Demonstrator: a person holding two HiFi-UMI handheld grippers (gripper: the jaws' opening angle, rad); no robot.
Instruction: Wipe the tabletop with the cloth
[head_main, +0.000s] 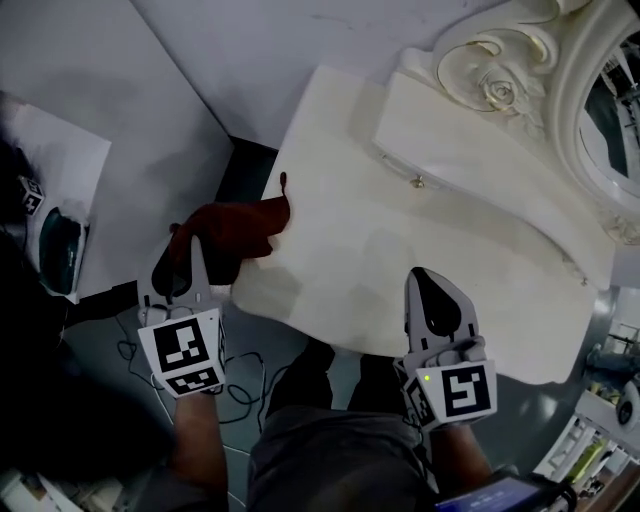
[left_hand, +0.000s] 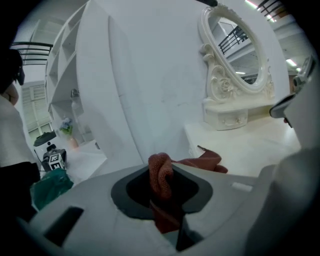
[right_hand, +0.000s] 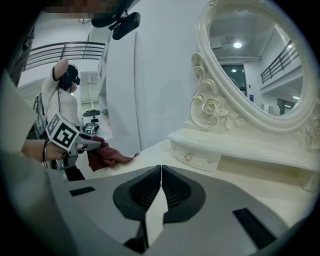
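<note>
A dark red cloth (head_main: 232, 228) hangs half over the left edge of the cream dressing tabletop (head_main: 400, 270). My left gripper (head_main: 185, 250) is shut on the cloth (left_hand: 161, 175), a fold bunched between its jaws, the rest trailing onto the table. In the right gripper view the cloth (right_hand: 107, 156) and left gripper (right_hand: 80, 144) show at the left. My right gripper (head_main: 437, 292) hovers over the table's near edge, shut, with nothing between its jaws (right_hand: 160, 172).
An ornate oval mirror (head_main: 590, 90) on a raised drawer shelf (head_main: 470, 170) stands along the table's back. A white wall panel (left_hand: 150, 90) rises left of the table. Cables (head_main: 240, 385) lie on the floor by my legs. A person (right_hand: 62, 107) stands further off.
</note>
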